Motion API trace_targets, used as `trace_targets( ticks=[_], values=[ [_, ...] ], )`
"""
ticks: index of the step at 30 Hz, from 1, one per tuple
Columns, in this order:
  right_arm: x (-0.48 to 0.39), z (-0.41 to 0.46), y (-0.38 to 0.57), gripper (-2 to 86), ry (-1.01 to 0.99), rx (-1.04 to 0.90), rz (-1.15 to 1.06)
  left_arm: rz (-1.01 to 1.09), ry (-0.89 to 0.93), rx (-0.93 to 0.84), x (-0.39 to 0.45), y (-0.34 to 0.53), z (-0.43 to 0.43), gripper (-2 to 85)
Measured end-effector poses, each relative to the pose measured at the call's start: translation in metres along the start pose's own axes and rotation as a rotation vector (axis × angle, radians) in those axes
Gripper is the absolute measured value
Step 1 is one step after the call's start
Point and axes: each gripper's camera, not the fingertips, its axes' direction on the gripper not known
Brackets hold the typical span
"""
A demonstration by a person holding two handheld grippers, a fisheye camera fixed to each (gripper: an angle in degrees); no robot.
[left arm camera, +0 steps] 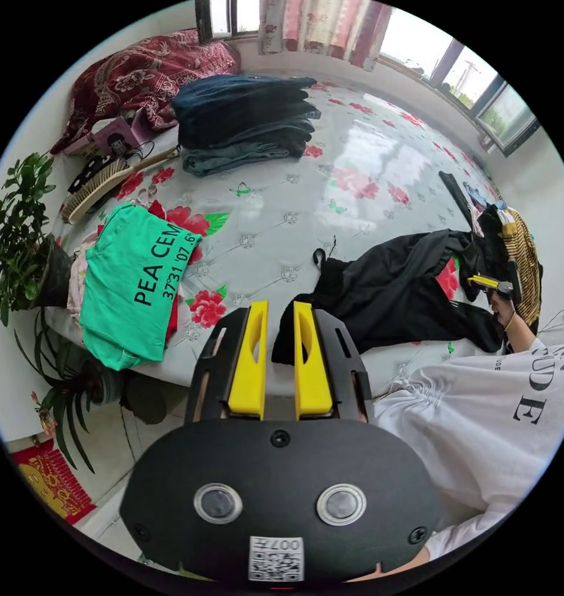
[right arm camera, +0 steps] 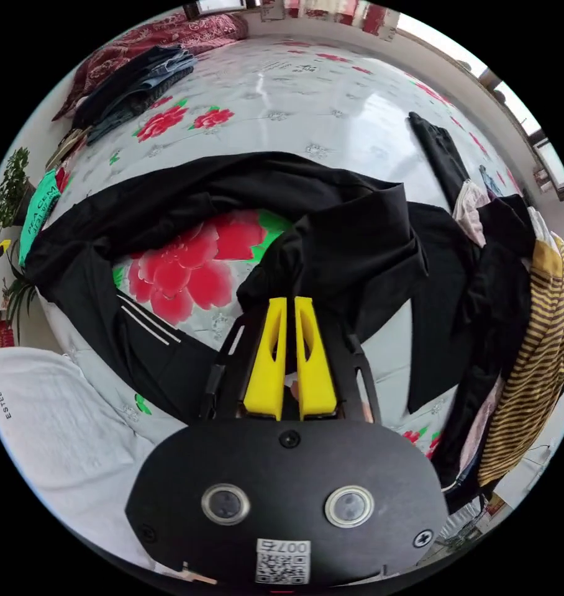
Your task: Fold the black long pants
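Right hand-held gripper [right arm camera: 288, 304] clamps the black pants [right arm camera: 332, 248]; left hand-held gripper [left arm camera: 281, 310] slightly apart, near "PEA CEM" shirt [left arm camera: 130, 285].

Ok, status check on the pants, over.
Left gripper jaws slightly apart, at the black pants' edge. Right gripper jaws nearly together at a fold, grip unclear. Pants spread crumpled, unfolded. Unsorted clothes pile alongside.

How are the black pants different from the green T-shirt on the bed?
The black pants lie crumpled and spread out; the green T-shirt is folded flat on a small pile. The pants look plain black with thin white stripes; the T-shirt carries black lettering. The pants lie near the person; the T-shirt lies beside a plant. Both rest on the flowered bed.
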Motion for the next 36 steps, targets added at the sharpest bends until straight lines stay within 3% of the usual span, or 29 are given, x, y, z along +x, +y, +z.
trace_targets(
  ticks=[6, 8, 10, 14, 16, 18, 22, 24, 29, 30, 31, 33, 36],
  values=[
    [0.041, -0.136, 0.001, 0.2, 0.317, 0.363, 0.015, 0.194, 0.169, -0.061, 0.041, -0.062, 0.067, 11.0],
    [0.058, -0.194, 0.016, 0.0, 0.352, 0.504, 0.067, 0.231, 0.265, -0.156, 0.065, -0.075, 0.111, 9.8],
    [0.066, -0.221, 0.036, 0.0, 0.351, 0.557, 0.078, 0.294, 0.261, -0.318, 0.096, -0.064, 0.162, 3.4],
    [0.085, -0.216, 0.106, -0.1, 0.256, 0.515, 0.144, 0.428, 0.441, -0.412, 0.116, -0.015, 0.171, 0.6],
    [0.095, -0.187, 0.134, -0.1, 0.184, 0.430, 0.216, 0.424, 0.627, -0.440, 0.102, 0.007, 0.156, 0.9],
    [0.097, -0.157, 0.158, -0.1, 0.143, 0.346, 0.289, 0.387, 0.668, -0.399, 0.083, 0.010, 0.137, 2.0],
    [0.086, -0.121, 0.175, -0.1, 0.125, 0.259, 0.329, 0.232, 0.481, -0.126, 0.040, -0.020, 0.090, 6.1],
    [0.081, -0.117, 0.169, -0.1, 0.132, 0.246, 0.310, 0.224, 0.355, -0.078, 0.042, -0.039, 0.092, 8.0],
    [0.065, -0.122, 0.137, -0.1, 0.185, 0.236, 0.227, 0.426, 0.213, -0.274, 0.113, -0.076, 0.172, 11.7],
    [0.063, -0.124, 0.133, -0.1, 0.192, 0.238, 0.215, 0.468, 0.110, -0.327, 0.134, -0.073, 0.191, 11.4],
    [0.060, -0.131, 0.125, -0.1, 0.205, 0.246, 0.196, 0.574, -0.019, -0.295, 0.153, -0.069, 0.190, 8.5],
    [0.059, -0.148, 0.116, -0.1, 0.235, 0.287, 0.173, 0.635, -0.045, -0.307, 0.167, -0.069, 0.185, 4.4],
    [0.060, -0.195, 0.115, 0.0, 0.360, 0.411, 0.150, 0.544, -0.041, -0.204, 0.139, -0.079, 0.144, 1.6]
  ],
)
